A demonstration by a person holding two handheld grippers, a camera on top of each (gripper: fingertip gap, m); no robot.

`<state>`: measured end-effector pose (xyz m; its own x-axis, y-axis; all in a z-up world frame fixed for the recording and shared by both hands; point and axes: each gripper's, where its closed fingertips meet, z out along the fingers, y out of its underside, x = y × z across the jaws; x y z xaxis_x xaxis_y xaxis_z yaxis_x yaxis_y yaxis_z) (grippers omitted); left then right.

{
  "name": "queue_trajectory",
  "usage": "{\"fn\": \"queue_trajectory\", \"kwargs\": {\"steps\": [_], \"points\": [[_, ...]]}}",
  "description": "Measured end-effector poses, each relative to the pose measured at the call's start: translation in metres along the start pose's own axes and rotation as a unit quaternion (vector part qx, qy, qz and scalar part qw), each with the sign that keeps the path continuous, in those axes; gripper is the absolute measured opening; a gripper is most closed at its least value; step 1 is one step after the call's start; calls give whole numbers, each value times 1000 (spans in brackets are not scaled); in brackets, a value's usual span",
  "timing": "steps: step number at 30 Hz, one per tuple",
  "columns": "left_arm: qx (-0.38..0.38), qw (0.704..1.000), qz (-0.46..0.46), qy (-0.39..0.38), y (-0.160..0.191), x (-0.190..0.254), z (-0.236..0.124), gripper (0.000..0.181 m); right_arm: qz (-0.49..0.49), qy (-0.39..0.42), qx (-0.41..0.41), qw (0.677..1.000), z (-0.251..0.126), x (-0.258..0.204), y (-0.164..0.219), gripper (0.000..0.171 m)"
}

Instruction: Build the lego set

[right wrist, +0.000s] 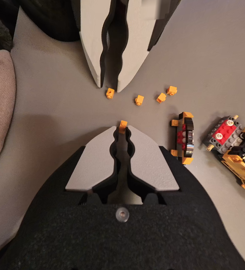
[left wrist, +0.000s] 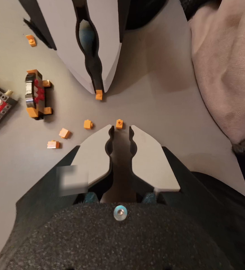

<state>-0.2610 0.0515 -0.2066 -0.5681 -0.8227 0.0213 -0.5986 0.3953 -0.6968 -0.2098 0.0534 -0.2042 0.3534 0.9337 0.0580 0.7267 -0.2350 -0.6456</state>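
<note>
Two smooth wavy-edged grippers [left wrist: 120,127] [right wrist: 122,127], tiny studded orange bricks [left wrist: 119,123] [right wrist: 123,126].

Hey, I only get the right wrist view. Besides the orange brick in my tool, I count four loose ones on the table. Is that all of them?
Observer: No. A fifth orange brick lies back beside the body of the right tool, out of your frame. The held brick is at that tool's tip.
Operator: Is the left tool gripping its brick?
Observer: No. The left tool is open. The near brick sits at its mouth, closer to one finger, with a clear gap to the other.
</note>
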Motion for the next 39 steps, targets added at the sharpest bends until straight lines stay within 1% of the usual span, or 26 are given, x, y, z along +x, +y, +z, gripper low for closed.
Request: {"fn": "queue_trajectory", "kwargs": {"steps": [2, 4, 7, 13, 16, 19, 22, 25, 27, 33, 35, 39], "points": [[-8, 1000, 9, -9, -1, -1, 5, 17, 0, 2, -3, 1000, 1, 0, 1, 9], [-11, 1000, 15, -23, -2, -4, 6, 8, 0, 2, -5, 1000, 2, 0, 2, 9], [-5, 999, 15, -42, -4, -10, 5, 8, 1, 2, -3, 1000, 2, 0, 2, 9], [69, 990, 14, -123, -28, -34, -13, 8, 1, 7, -6, 1000, 2, 1, 2, 11], [99, 981, 14, -164, -38, -44, -22, 8, 3, 14, -6, 1000, 2, 2, 2, 15], [128, 969, 18, -209, -47, -55, -33, 8, 20, 31, 22, 999, -5, 10, -6, 19], [156, 956, 22, -247, -55, -62, -45, 8, 62, 47, 82, 994, -18, 21, -24, 19], [181, 943, 25, -276, -62, -66, -56, 8, 102, 56, 147, 982, -31, 30, -41, 19], [198, 932, 33, -302, -68, -69, -64, 8, 131, 49, 190, 972, -38, 33, -53, 19], [192, 900, 80, -383, -78, -73, -77, 8, 243, -7, 308, 920, -57, 34, -91, 20], [183, 892, 94, -402, -79, -73, -78, 8, 273, -9, 330, 904, -60, 38, -97, 20], [167, 881, 118, -427, -80, -74, -80, 8, 319, 14, 347, 882, -63, 52, -96, 23]]}}
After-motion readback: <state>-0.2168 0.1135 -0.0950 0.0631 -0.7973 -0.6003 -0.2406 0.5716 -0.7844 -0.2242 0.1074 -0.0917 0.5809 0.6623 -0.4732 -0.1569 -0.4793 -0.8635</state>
